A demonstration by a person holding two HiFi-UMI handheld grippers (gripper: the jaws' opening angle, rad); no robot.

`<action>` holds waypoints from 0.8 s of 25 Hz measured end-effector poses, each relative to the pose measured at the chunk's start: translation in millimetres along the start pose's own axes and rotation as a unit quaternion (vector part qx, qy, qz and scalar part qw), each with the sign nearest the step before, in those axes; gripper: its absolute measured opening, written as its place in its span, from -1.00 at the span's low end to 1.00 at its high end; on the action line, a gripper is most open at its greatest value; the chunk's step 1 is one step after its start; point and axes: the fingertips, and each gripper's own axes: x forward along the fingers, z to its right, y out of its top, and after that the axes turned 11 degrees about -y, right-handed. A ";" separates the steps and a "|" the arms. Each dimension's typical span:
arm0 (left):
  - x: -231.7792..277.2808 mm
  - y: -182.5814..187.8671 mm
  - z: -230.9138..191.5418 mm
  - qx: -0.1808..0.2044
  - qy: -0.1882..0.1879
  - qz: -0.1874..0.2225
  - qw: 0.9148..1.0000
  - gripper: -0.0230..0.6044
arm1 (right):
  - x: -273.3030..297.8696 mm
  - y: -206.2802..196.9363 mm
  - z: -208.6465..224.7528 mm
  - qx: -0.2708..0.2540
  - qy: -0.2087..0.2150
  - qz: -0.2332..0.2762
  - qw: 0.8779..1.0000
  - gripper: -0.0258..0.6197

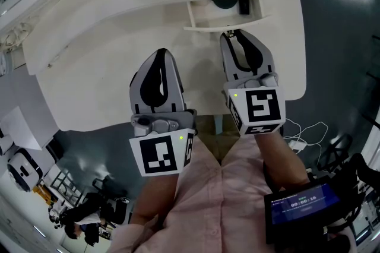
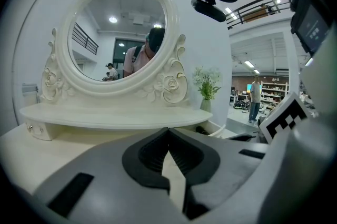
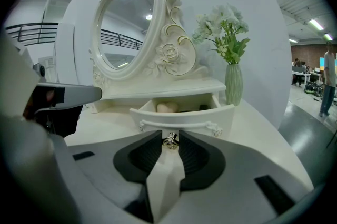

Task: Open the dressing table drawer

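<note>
The white dressing table (image 1: 101, 62) carries an oval mirror (image 2: 118, 33) on a raised shelf. Its right-hand drawer (image 3: 184, 118) stands pulled out from under the shelf (image 1: 224, 24), and a pale rounded object (image 3: 167, 107) and something dark lie inside. My right gripper (image 3: 169, 139) is shut on the drawer's small metal knob (image 3: 169, 141), which sits pinched between the two tips (image 1: 231, 34). My left gripper (image 2: 168, 129) hovers over the tabletop to the left (image 1: 161, 51), shut with nothing in it.
A green vase of white flowers (image 3: 233, 83) stands at the table's right end, just beyond the drawer. A second small drawer (image 2: 37, 131) sits under the shelf's left end. White cables (image 1: 303, 133) lie on the floor to the right.
</note>
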 end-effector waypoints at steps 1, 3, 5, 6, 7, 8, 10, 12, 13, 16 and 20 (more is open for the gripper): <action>0.0 -0.1 0.2 0.000 0.000 0.000 1.000 -0.86 | -0.2 -0.2 0.0 0.000 0.000 0.000 1.000 -0.59; 0.1 -0.5 0.5 0.000 0.000 -0.001 1.000 -0.86 | -0.4 -0.2 0.1 0.000 0.000 0.000 1.000 -0.59; 0.1 -0.9 0.6 -0.001 0.000 -0.001 1.000 -0.86 | -0.6 -0.4 0.2 0.000 0.000 0.000 1.000 -0.59; 0.1 -1.0 0.6 -0.001 0.000 -0.001 1.000 -0.86 | -0.6 -0.6 0.2 0.000 0.000 0.000 1.000 -0.59; 0.2 -0.8 0.4 0.000 0.000 0.000 1.000 -0.86 | -0.4 -0.6 0.2 0.001 0.000 0.000 1.000 -0.59; 0.3 -0.6 0.2 0.000 0.000 0.000 1.000 -0.86 | -0.1 -0.3 0.1 0.002 0.000 0.000 1.000 -0.58; 0.8 -0.4 -0.1 0.000 -0.001 0.000 1.000 -0.86 | 0.8 0.0 0.1 0.004 0.000 0.001 1.000 -0.58; 1.1 0.2 -0.2 0.001 -0.001 0.000 1.000 -0.86 | 1.6 -1.2 -0.5 0.004 0.005 -0.001 1.000 -0.58; 1.3 0.6 -0.3 0.002 -0.001 0.001 1.000 -0.86 | 2.0 -2.4 -0.6 0.004 0.007 -0.003 1.000 -0.58; 4.3 1.5 0.2 0.005 -0.003 0.007 1.000 -0.86 | 3.2 -5.3 3.6 0.003 0.004 -0.005 1.000 -0.56; 4.4 14.2 4.3 0.011 -0.010 0.023 1.000 -0.86 | -7.0 4.8 10.2 0.001 -0.005 0.006 1.000 -0.55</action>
